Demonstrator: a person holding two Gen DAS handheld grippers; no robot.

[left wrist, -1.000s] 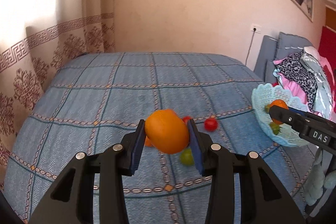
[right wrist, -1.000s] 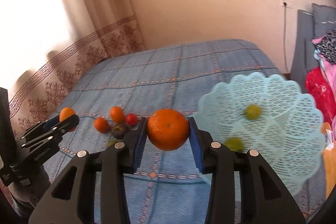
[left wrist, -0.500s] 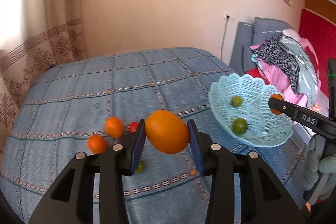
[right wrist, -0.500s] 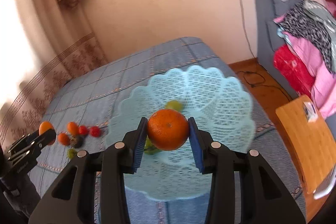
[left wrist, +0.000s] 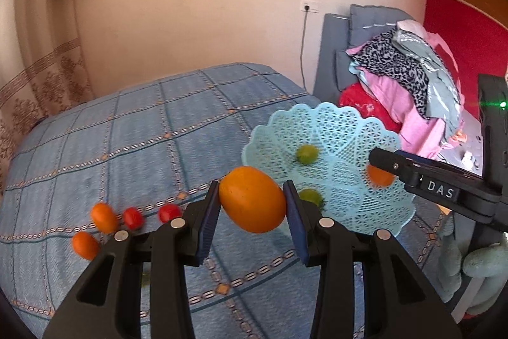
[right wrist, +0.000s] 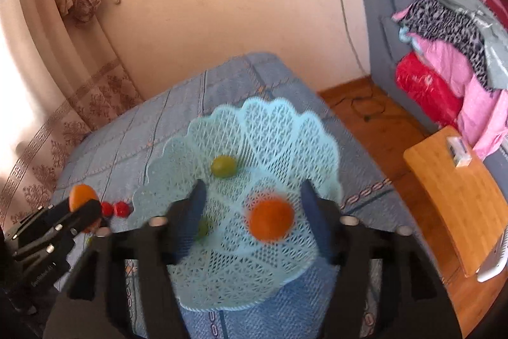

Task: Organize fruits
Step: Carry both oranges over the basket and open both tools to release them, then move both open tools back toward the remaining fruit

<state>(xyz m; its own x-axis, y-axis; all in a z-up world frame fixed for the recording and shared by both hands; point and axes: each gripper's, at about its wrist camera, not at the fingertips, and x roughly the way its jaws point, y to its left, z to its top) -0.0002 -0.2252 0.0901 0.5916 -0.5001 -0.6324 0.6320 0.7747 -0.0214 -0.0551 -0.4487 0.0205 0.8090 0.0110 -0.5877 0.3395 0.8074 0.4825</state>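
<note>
Gripping an oval orange fruit point(left wrist: 252, 204) between its blue pads, the left gripper point(left wrist: 253, 213) hangs above the blue checked bedspread point(left wrist: 133, 148), just left of the pale blue lattice basket point(left wrist: 358, 129). The fruit is clamped at its two sides and sits clear of the bed.

Over the basket, the right gripper point(right wrist: 254, 218) stands with its jaws spread wide; they have just been opening. A round orange point(right wrist: 270, 220) lies between them, touching neither pad, blurred, and seen against the basket's mesh point(right wrist: 285, 123); whether it already rests on the mesh cannot be told. From the left wrist view the same orange point(left wrist: 379, 175) shows at the tip of the right gripper point(left wrist: 385, 162), inside the basket's right half.

Two green fruits are in the basket: one point(right wrist: 223, 166) toward its far side, another point(right wrist: 203, 227) nearer, partly behind the right gripper's left finger.

On the bedspread left of the basket lie two small red fruits point(left wrist: 133, 217) side by side, and two small orange fruits point(left wrist: 103, 216), one just nearer than the other. A heap of pink, red and leopard-print clothes point(left wrist: 403, 78) sits on a grey seat at far right.
</note>
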